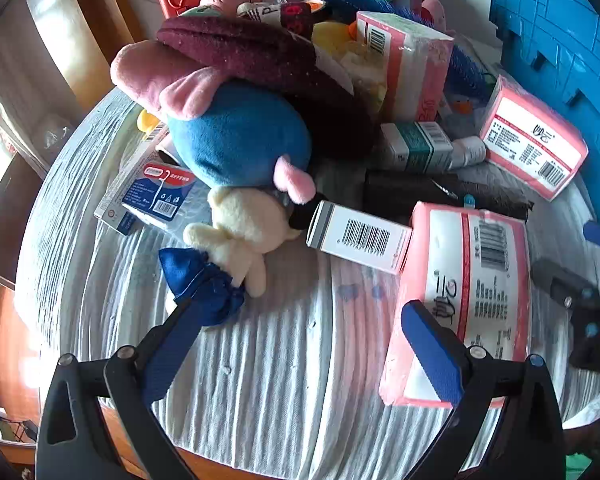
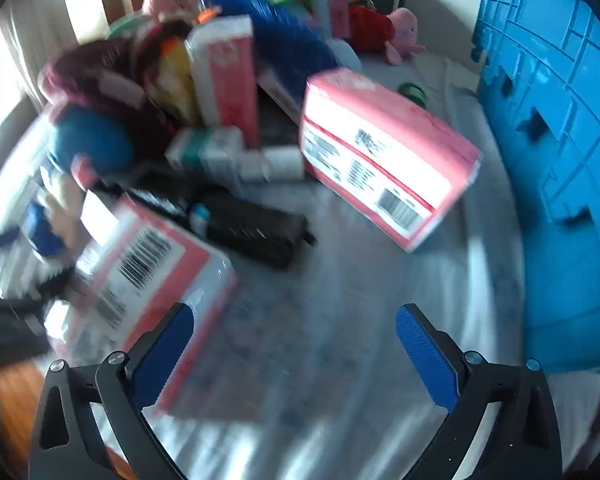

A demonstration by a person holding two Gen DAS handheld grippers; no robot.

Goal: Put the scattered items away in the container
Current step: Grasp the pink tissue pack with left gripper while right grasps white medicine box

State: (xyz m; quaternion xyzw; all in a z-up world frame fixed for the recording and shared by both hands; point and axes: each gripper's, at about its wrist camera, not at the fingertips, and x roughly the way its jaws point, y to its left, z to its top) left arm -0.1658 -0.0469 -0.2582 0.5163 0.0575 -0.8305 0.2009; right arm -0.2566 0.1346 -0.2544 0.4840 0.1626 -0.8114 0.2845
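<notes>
Both sets of fingers are spread wide with nothing in them, and the nearest pink tissue pack [image 1: 466, 296] lies flat on the desk touching the left gripper [image 1: 300, 344]'s right finger, long axis pointing away, so left looks closer than the right gripper [image 2: 296, 350].

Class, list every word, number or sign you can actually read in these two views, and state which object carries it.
"240": nearest pink tissue pack, large print read sideways.
"P": crumpled wrapper atop the pile, one letter only.
Chinese print and barcodes on the other pink tissue pack, white barcode box and floss pick box: too small to read.
Right wrist view: all print blurred.
</notes>
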